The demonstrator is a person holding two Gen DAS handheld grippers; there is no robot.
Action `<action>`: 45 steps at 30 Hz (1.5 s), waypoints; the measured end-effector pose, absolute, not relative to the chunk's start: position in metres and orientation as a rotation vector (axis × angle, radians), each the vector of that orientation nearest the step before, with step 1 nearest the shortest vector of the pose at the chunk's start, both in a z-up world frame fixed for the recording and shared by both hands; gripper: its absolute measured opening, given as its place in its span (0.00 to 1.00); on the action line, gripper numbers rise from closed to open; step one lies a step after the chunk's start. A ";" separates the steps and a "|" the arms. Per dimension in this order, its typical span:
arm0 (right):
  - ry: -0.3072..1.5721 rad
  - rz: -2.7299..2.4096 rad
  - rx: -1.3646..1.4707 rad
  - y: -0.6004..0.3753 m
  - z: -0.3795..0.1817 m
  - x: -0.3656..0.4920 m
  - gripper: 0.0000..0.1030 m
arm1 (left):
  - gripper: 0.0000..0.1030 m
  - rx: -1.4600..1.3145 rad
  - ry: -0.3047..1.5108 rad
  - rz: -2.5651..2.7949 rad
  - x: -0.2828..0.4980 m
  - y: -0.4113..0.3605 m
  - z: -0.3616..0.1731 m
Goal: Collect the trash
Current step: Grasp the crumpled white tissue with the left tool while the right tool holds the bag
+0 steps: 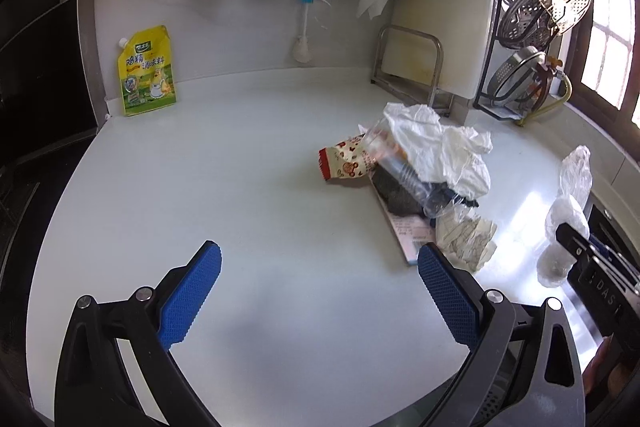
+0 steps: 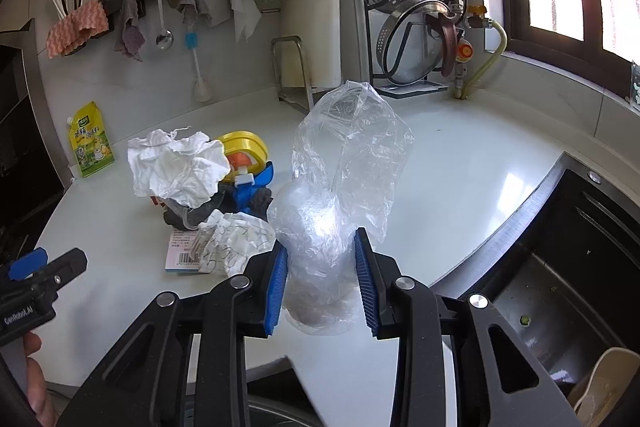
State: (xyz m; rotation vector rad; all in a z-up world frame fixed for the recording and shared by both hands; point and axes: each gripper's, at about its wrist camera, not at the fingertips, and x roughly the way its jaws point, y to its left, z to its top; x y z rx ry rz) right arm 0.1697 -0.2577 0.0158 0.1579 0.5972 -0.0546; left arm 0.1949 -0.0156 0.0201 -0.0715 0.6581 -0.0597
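Gripping a crumpled clear plastic bag (image 2: 340,195) between its blue pads (image 2: 276,287), the right gripper (image 2: 322,283) held it upright over the white counter (image 2: 460,167), just right of the trash pile (image 1: 416,171). Left gripper (image 1: 320,291) was spread wide with nothing in it, hovering above bare counter just left of that pile, which was topped by a crumpled white tissue (image 1: 436,143) over a red-printed wrapper (image 1: 344,159); yellow seasoning pouch (image 1: 146,71) stood at the wall, well left of the pile.
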 end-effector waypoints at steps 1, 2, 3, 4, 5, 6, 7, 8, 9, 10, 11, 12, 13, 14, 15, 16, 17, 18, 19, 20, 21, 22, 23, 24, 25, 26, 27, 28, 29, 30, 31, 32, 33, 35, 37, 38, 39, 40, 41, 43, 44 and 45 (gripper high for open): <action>0.601 -0.051 0.171 -0.262 0.015 0.171 0.30 | 0.94 -0.079 0.654 -0.068 0.201 -0.019 0.025; 0.602 -0.047 0.183 -0.266 0.013 0.172 0.30 | 0.94 -0.087 0.648 -0.076 0.207 -0.023 0.031; 0.602 -0.045 0.192 -0.268 0.012 0.172 0.30 | 0.94 -0.095 0.639 -0.084 0.211 -0.026 0.037; 0.603 -0.041 0.200 -0.271 0.010 0.173 0.30 | 0.94 -0.101 0.627 -0.092 0.215 -0.030 0.041; 0.605 -0.036 0.207 -0.272 0.008 0.173 0.30 | 0.94 -0.105 0.616 -0.097 0.218 -0.035 0.045; 0.609 -0.032 0.215 -0.274 0.006 0.174 0.30 | 0.94 -0.103 0.605 -0.101 0.222 -0.040 0.047; 0.611 -0.028 0.224 -0.276 0.005 0.174 0.30 | 0.94 -0.096 0.597 -0.106 0.225 -0.046 0.048; 0.614 -0.025 0.235 -0.277 0.003 0.175 0.30 | 0.94 -0.087 0.594 -0.112 0.229 -0.053 0.049; 0.614 -0.022 0.248 -0.279 0.002 0.174 0.30 | 0.94 -0.075 0.594 -0.116 0.234 -0.060 0.048; 0.613 -0.021 0.261 -0.281 0.002 0.174 0.30 | 0.94 -0.065 0.590 -0.122 0.238 -0.066 0.047; 0.611 -0.021 0.275 -0.283 0.002 0.173 0.30 | 0.94 -0.053 0.587 -0.122 0.242 -0.072 0.045; 0.608 -0.019 0.291 -0.286 0.001 0.172 0.30 | 0.94 -0.044 0.586 -0.121 0.245 -0.077 0.043; 0.605 -0.018 0.307 -0.289 0.001 0.172 0.30 | 0.94 -0.040 0.584 -0.121 0.249 -0.081 0.041; 0.601 -0.016 0.322 -0.292 0.001 0.171 0.30 | 0.94 -0.035 0.582 -0.112 0.253 -0.085 0.039; 0.596 -0.014 0.334 -0.294 0.002 0.170 0.30 | 0.94 -0.030 0.586 -0.103 0.257 -0.088 0.036; 0.589 -0.014 0.341 -0.295 0.003 0.169 0.30 | 0.94 -0.030 0.595 -0.101 0.262 -0.090 0.033; 0.582 -0.013 0.344 -0.296 0.004 0.168 0.30 | 0.94 -0.030 0.604 -0.099 0.266 -0.092 0.030; 0.576 -0.011 0.345 -0.296 0.004 0.167 0.30 | 0.93 -0.027 0.611 -0.093 0.269 -0.092 0.026; 0.572 -0.009 0.346 -0.296 0.005 0.167 0.30 | 0.93 -0.022 0.615 -0.085 0.271 -0.093 0.024; 0.568 -0.007 0.348 -0.296 0.005 0.166 0.30 | 0.90 -0.018 0.614 -0.078 0.271 -0.092 0.023; 0.565 -0.004 0.349 -0.296 0.005 0.166 0.30 | 0.86 -0.014 0.622 -0.072 0.271 -0.092 0.022; 0.563 -0.001 0.350 -0.295 0.005 0.165 0.30 | 0.75 -0.015 0.624 -0.073 0.271 -0.092 0.021; 0.561 0.000 0.349 -0.295 0.005 0.165 0.30 | 0.70 -0.017 0.629 -0.077 0.271 -0.091 0.021; 0.560 0.003 0.350 -0.295 0.005 0.165 0.30 | 0.67 -0.020 0.632 -0.082 0.270 -0.090 0.020; 0.559 0.004 0.351 -0.295 0.006 0.165 0.30 | 0.60 -0.025 0.633 -0.091 0.269 -0.089 0.020; 0.558 0.005 0.351 -0.295 0.006 0.164 0.30 | 0.51 -0.030 0.635 -0.101 0.267 -0.089 0.019; 0.557 0.004 0.352 -0.295 0.006 0.164 0.30 | 0.46 -0.033 0.639 -0.112 0.266 -0.088 0.019; 0.555 0.003 0.352 -0.296 0.006 0.164 0.30 | 0.33 -0.038 0.645 -0.125 0.265 -0.087 0.018; 0.554 0.002 0.355 -0.296 0.006 0.163 0.30 | 0.22 -0.037 0.651 -0.135 0.264 -0.086 0.018; 0.554 0.003 0.358 -0.297 0.006 0.163 0.30 | 0.16 -0.034 0.658 -0.140 0.263 -0.084 0.017; 0.555 0.004 0.359 -0.297 0.006 0.163 0.30 | 0.09 -0.039 0.663 -0.145 0.261 -0.081 0.017; 0.557 0.005 0.360 -0.297 0.005 0.163 0.30 | 0.08 -0.046 0.667 -0.154 0.259 -0.077 0.016; 0.559 0.006 0.360 -0.297 0.005 0.164 0.30 | 0.07 -0.053 0.670 -0.157 0.256 -0.073 0.016; 0.562 0.008 0.355 -0.296 0.004 0.164 0.30 | 0.06 -0.063 0.665 -0.158 0.248 -0.063 0.018; 0.561 0.011 0.346 -0.294 0.004 0.164 0.30 | 0.06 -0.059 0.660 -0.152 0.239 -0.054 0.021; 0.560 0.013 0.342 -0.293 0.005 0.164 0.30 | 0.06 -0.060 0.659 -0.154 0.235 -0.049 0.023; 0.561 0.014 0.336 -0.292 0.005 0.164 0.30 | 0.06 -0.062 0.659 -0.158 0.230 -0.044 0.024; 0.562 0.015 0.330 -0.291 0.005 0.164 0.30 | 0.05 -0.067 0.660 -0.164 0.226 -0.040 0.025; 0.564 0.015 0.326 -0.290 0.004 0.165 0.30 | 0.05 -0.069 0.662 -0.168 0.223 -0.036 0.026; 0.569 0.015 0.321 -0.289 0.004 0.165 0.30 | 0.05 -0.070 0.660 -0.164 0.217 -0.029 0.029; 0.571 0.012 0.316 -0.288 0.005 0.164 0.30 | 0.05 -0.072 0.659 -0.162 0.213 -0.026 0.031; 0.571 0.009 0.309 -0.287 0.006 0.162 0.30 | 0.05 -0.071 0.658 -0.159 0.210 -0.023 0.032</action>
